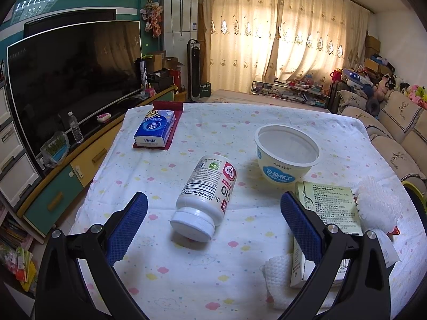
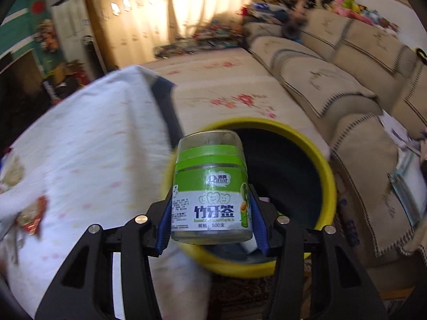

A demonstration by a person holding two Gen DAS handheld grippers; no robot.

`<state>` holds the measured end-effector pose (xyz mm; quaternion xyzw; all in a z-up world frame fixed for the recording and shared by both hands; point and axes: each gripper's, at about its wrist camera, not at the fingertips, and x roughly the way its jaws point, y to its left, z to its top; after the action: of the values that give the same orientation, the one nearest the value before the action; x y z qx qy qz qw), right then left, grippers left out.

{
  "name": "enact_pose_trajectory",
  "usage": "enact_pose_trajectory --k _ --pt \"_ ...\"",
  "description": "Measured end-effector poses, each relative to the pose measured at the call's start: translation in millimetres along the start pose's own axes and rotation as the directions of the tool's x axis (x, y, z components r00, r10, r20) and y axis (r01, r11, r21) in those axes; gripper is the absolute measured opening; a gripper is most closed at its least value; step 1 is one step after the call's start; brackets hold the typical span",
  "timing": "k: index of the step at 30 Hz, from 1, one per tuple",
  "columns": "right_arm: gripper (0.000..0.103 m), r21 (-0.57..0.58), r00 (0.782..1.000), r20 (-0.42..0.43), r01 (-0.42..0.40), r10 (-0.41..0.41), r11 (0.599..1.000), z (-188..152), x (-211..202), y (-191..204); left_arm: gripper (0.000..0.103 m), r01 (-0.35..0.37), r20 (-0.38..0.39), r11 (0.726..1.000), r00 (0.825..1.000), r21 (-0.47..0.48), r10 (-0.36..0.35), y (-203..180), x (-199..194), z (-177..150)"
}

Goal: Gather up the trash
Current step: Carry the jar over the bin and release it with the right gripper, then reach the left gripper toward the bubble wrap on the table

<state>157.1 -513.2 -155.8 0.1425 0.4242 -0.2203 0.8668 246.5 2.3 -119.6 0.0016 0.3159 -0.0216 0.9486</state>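
The right gripper [image 2: 210, 222] is clamped on a toothpick jar [image 2: 212, 186], its blue pads pressed to the jar's two sides near the base. The jar stands upright with a green band and a clear top, held in front of the open mouth of a yellow bin [image 2: 327, 176]; much of the bin's near rim and inside is hidden behind the jar and the gripper. Something pale lies inside the bin at the bottom, too little of it showing to name. This view is blurred, so the table edge on the left and the sofa [image 2: 347, 85] on the right are soft.

The left gripper [image 1: 213, 229] hangs over the table with its jaws wide apart, holding nothing. Between its fingers lies a white supplement bottle [image 1: 206, 197] on its side, cap toward the camera. Farther right stands an empty pudding cup [image 1: 287, 154]. A pale green carton [image 1: 329, 213] lies at the near right, partly covered by the right finger, with a crumpled white tissue [image 1: 277, 269] just beside it and a white foam net [image 1: 379, 205] touching its far right corner. A Vinda tissue pack [image 1: 154, 129] sits far left on a red mat [image 1: 174, 130]. The tablecloth [image 1: 186, 280] is cut off at the bottom
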Motion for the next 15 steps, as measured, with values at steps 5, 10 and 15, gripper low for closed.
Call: enact_pose_trajectory --k 5,10,15 --pt "0.048 0.040 0.994 -0.094 0.056 -0.052 0.998 -1.3 45.6 -22.8 0.098 0.001 -0.005 1.000 1.000 -0.004 -0.001 1.2 2.8 0.2" --pt "0.049 0.062 0.983 -0.167 0.088 -0.077 0.994 -6.8 73.4 -34.5 0.098 0.004 -0.008 1.000 1.000 0.000 -0.004 0.2 4.9 -0.2" --pt "0.059 0.064 0.990 -0.124 0.070 -0.061 0.996 -11.4 61.8 -31.3 0.098 0.010 -0.012 1.000 1.000 0.005 -0.010 -1.1 6.6 -0.1"
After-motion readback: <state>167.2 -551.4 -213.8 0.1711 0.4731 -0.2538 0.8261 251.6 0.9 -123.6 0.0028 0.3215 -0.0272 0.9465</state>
